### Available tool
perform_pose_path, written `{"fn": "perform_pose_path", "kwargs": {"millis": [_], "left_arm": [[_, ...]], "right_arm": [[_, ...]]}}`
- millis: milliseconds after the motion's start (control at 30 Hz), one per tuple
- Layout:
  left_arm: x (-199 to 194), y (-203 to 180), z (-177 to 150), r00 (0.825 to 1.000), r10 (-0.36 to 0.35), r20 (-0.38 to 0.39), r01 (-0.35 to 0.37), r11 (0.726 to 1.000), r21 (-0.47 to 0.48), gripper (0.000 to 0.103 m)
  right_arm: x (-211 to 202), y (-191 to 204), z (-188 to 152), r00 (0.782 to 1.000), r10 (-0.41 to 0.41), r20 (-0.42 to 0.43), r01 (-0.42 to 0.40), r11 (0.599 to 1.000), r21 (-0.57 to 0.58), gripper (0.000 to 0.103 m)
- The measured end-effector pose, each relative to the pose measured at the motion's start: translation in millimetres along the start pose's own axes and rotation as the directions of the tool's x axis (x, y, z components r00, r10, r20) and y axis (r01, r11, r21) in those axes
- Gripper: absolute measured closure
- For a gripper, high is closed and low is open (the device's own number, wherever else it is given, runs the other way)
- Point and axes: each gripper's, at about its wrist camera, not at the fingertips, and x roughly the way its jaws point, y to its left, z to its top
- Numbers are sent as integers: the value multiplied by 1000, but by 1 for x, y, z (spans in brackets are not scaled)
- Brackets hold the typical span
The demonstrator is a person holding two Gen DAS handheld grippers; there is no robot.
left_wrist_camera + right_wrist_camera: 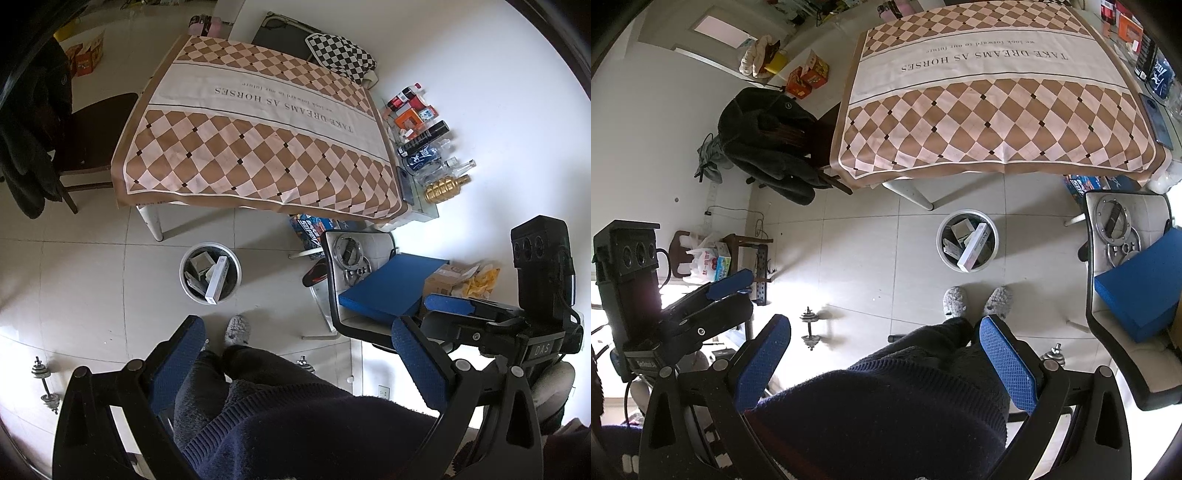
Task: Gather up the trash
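A round white trash bin (209, 272) stands on the tiled floor in front of the table, holding several boxes and a long white carton (217, 277). It also shows in the right wrist view (967, 240). My left gripper (299, 369) is open and empty, held high above the person's legs. My right gripper (884, 369) is open and empty too, at the same height. The right gripper shows at the right edge of the left wrist view (458, 314), and the left gripper shows at the left edge of the right wrist view (716, 295). The checked tablecloth (258, 136) has nothing on it.
Bottles and cans (424, 147) line the table's far side by the wall. A chair (369, 288) with a blue board (391, 288) and metal rings stands to the right. A dark chair with a coat (768, 147) stands left. Dumbbells (810, 328) lie on the floor.
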Motion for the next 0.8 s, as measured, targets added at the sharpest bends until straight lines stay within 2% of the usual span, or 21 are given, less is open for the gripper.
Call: {"fn": "perform_pose_path", "kwargs": {"millis": [800], "left_arm": [[-4,-1,-4,1000,0,2,0,1000,1,0]], "right_arm": [[-6,0,-9,1000,-2,3,2,1000,-4,0]]}}
